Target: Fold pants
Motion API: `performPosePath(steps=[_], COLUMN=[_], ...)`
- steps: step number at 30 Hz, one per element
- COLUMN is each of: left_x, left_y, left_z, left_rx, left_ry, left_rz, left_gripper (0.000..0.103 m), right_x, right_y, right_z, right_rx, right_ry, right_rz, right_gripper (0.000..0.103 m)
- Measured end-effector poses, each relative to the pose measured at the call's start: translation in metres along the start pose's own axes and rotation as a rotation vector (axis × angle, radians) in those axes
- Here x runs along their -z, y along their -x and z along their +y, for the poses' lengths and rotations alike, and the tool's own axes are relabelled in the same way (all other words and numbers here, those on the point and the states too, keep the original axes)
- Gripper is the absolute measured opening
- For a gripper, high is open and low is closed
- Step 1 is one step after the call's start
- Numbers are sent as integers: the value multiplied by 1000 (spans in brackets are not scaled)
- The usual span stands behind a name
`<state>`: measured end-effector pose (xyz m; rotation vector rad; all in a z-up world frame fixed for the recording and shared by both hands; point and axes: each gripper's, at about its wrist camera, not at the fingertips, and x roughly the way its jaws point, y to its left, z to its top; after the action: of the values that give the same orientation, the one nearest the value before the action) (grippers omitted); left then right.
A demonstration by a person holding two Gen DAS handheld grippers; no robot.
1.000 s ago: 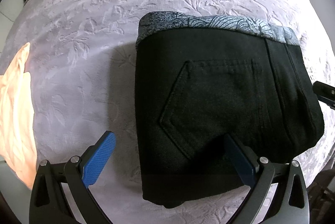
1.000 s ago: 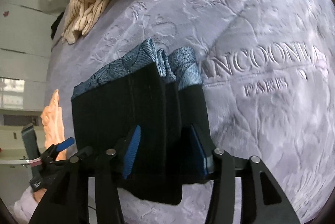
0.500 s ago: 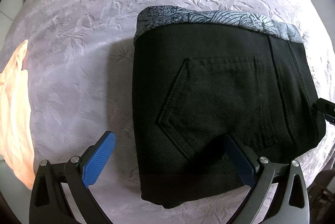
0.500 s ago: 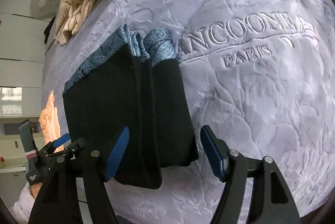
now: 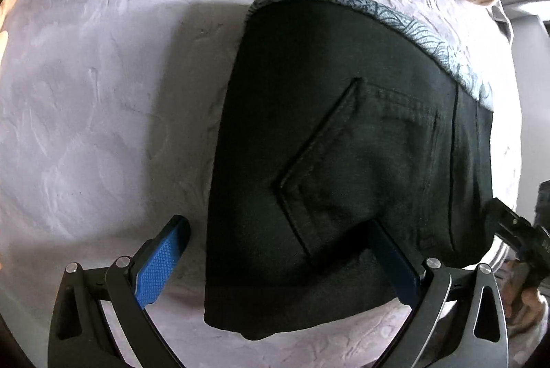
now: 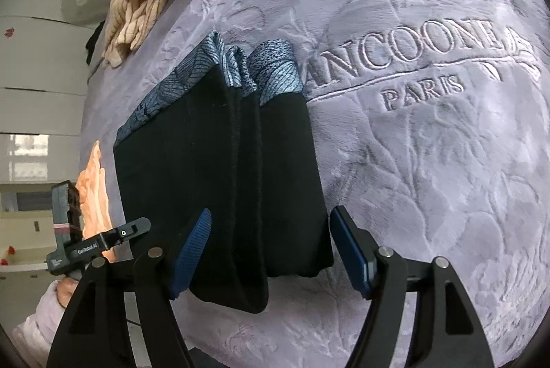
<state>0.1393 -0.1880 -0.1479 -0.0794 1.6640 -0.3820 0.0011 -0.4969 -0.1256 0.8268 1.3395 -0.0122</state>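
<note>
Right wrist view: right claw (image 6: 271, 247), a second ago pinching the folded black pants (image 6: 220, 182), now stands spread around their near edge. Left claw (image 5: 275, 251), spread, has dropped closer over the pants on the lilac bedspread (image 6: 429, 161).

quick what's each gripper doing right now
Left gripper: open, one finger over the folded black pants, holding nothing.
Right gripper: open astride the pants' edge, not gripping.

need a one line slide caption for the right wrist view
Open right gripper straddles the edge of folded black pants on a lilac embossed blanket.
</note>
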Motion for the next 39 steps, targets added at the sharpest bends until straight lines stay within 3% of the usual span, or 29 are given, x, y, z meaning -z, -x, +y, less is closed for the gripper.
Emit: performPosePath(steps=[5,10,15,23,27,29,34,39], left_x=[0,-13,-33,-36,-39,-37,-27,-16], left_y=[11,12,9,-8,-16,-14,7,28], left_z=[-17,-23,-21,-18,-21,-21,-29,-41], left_rx=[-82,-72,-15,101,131,133,142,155], left_ry=[-161,-206,-197,-226,-181,-166,-169,-196], left_rz=[-82,-114,-116,-105,-114,-132,-169,-186], left_gripper=[103,103,103,103,103,94,69,68], right_x=[-6,-13,-21,-34,-43,-44,-38,-31], right_y=[-5,-9,-14,-31,-46,-51,-40,-22], right_z=[-2,-5,-7,-10,-18,-23,-18,-10], right_rx=[-15,-41,-73,-182,-237,-247,-291,-341], right_ry=[11,8,27,59,0,-60,-65,-55], right_rz=[22,39,71,105,124,125,112,94], right_gripper=[79,79,79,80,78,73,52,46])
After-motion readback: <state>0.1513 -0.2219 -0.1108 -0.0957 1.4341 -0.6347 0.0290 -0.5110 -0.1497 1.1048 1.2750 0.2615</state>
